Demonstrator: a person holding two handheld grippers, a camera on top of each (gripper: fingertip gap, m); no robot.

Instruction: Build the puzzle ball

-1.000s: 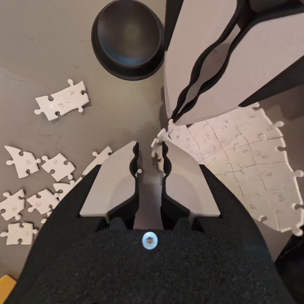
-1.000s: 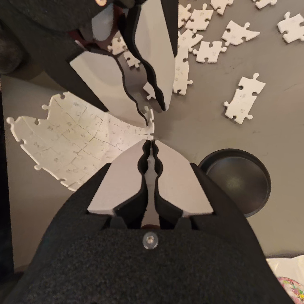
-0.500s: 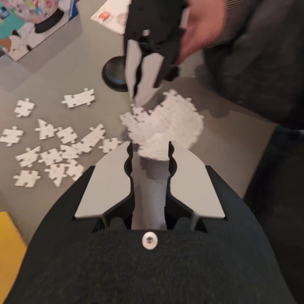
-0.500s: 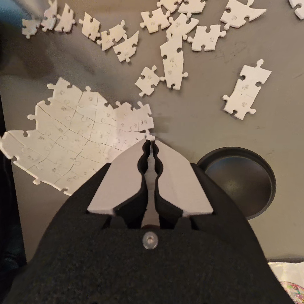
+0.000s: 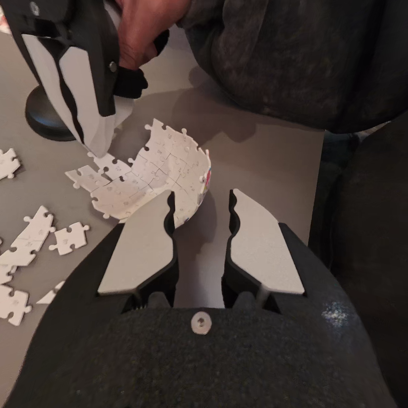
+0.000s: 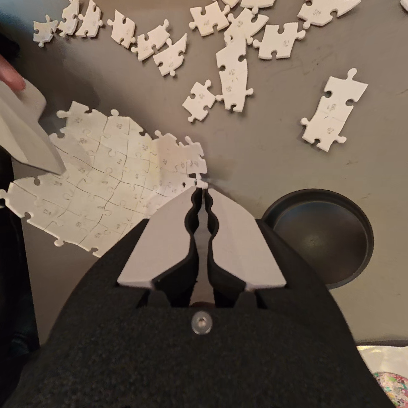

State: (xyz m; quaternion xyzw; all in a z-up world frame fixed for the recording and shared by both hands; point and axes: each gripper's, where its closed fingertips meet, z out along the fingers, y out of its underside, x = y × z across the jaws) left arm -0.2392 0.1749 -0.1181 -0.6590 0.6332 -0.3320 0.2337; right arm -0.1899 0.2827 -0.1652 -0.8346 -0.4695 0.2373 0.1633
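Note:
The part-built puzzle ball is a curved white shell of joined pieces [image 5: 154,176], lying hollow side up on the grey table; it also shows in the right wrist view [image 6: 92,189]. My right gripper [image 6: 203,190] is shut on a tab at the shell's edge [image 6: 199,182]. In the left wrist view the right gripper [image 5: 95,150] comes down from the upper left onto that edge. My left gripper [image 5: 201,193] is open and empty at the shell's opposite rim, its left finger in front of the rim. One of its fingers [image 6: 31,136] shows over the shell in the right wrist view.
A black round stand [image 6: 318,238] sits right of my right gripper, also in the left wrist view [image 5: 44,123]. Several loose white pieces [image 6: 234,72] [image 5: 68,238] lie scattered beyond the shell. The table edge [image 5: 315,198] and a person's dark sleeve [image 5: 309,55] are close by.
My left gripper has drawn back from the shell's held edge, swung round to its opposite rim and opened wider. My right gripper has stayed shut on the shell's edge.

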